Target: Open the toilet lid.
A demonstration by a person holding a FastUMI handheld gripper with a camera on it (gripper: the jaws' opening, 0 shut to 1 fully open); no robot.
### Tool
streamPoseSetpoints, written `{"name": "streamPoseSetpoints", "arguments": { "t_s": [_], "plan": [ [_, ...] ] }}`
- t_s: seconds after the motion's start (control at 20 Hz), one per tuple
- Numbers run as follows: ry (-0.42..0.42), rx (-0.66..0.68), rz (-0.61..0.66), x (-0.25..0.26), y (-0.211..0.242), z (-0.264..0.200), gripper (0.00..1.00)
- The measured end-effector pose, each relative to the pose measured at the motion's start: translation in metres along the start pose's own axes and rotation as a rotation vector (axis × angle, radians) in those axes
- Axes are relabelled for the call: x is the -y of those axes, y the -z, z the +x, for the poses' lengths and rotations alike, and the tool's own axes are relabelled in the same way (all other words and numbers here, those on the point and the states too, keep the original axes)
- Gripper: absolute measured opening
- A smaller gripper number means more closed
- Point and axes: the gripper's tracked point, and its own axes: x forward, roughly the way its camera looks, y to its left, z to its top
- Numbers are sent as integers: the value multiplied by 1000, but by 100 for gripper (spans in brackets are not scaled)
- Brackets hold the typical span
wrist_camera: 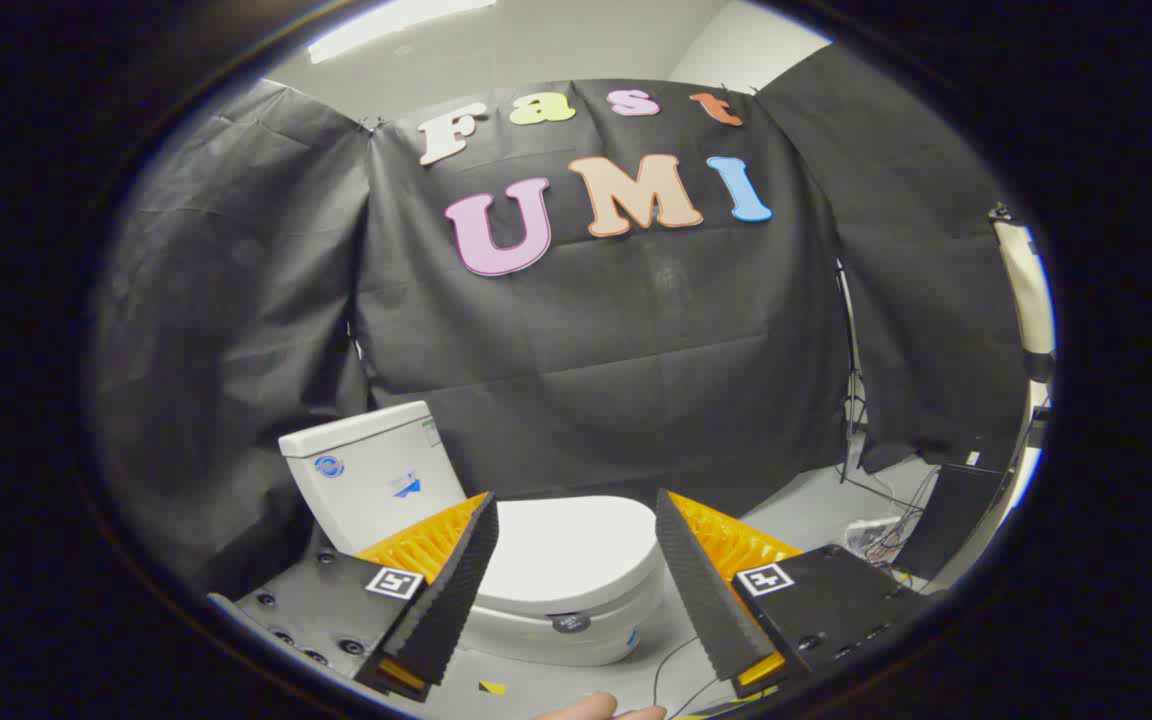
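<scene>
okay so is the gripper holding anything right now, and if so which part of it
Nothing is held. The gripper is open, its fingers spread apart in the air, with the closed toilet lid beyond and between them, untouched.

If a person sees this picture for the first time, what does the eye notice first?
The white toilet against the black cloth wall, with its lid down and the tank behind. The open gripper frames it, the lid showing between the fingers and beyond them. Cables lie on the floor beside.
</scene>
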Motion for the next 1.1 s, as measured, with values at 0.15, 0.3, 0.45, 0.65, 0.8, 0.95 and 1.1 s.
{"name": "streamPoseSetpoints", "arguments": {
  "t_s": [0.15,0.3,0.45,0.65,0.8,0.95,1.1],
  "plan": [
    [-33,-18,-7,-7,8,6,97],
    [-72,-51,33,-14,23,12,97],
    [-29,-88,47,-2,42,20,97],
    [-36,-104,182,-6,70,38,97],
    [-52,-129,300,-4,105,48,97],
    [-46,-154,461,-2,146,52,97],
    [-85,-169,564,-13,171,67,97]
  ]
}}
